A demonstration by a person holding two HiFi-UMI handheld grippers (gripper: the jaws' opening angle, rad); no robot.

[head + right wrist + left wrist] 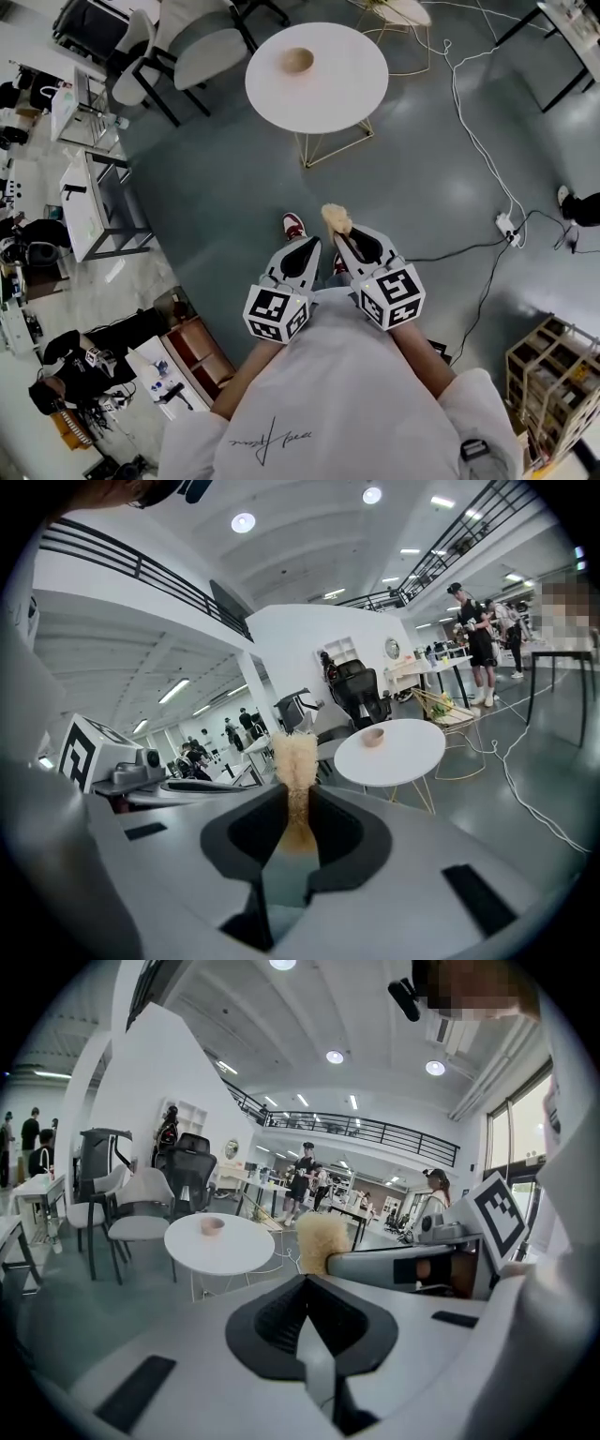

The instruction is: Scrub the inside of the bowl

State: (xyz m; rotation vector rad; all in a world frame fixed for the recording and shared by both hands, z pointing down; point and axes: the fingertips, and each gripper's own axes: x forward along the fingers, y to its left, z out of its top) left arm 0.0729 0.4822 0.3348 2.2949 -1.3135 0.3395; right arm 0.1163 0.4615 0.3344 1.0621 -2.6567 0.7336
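A small tan bowl (298, 60) sits on a round white table (347, 94) well ahead of me; the bowl (213, 1225) and the table (225, 1246) also show in the left gripper view, and the bowl (373, 736) in the right gripper view. My right gripper (339, 234) is shut on a tan fibrous scrubber (336, 219), whose tuft (294, 761) sticks out past the jaws. My left gripper (302, 246) is shut and holds nothing. The two grippers are side by side at waist height, far from the table. The scrubber (322, 1242) shows just right of the left jaws.
White chairs (208, 52) stand at the table's far left, a second small table (403, 13) behind it. A white cable (473, 141) runs across the grey floor to a power strip (507, 226). Desks (94, 202) line the left; a wooden rack (553, 384) stands at right. People stand in the background.
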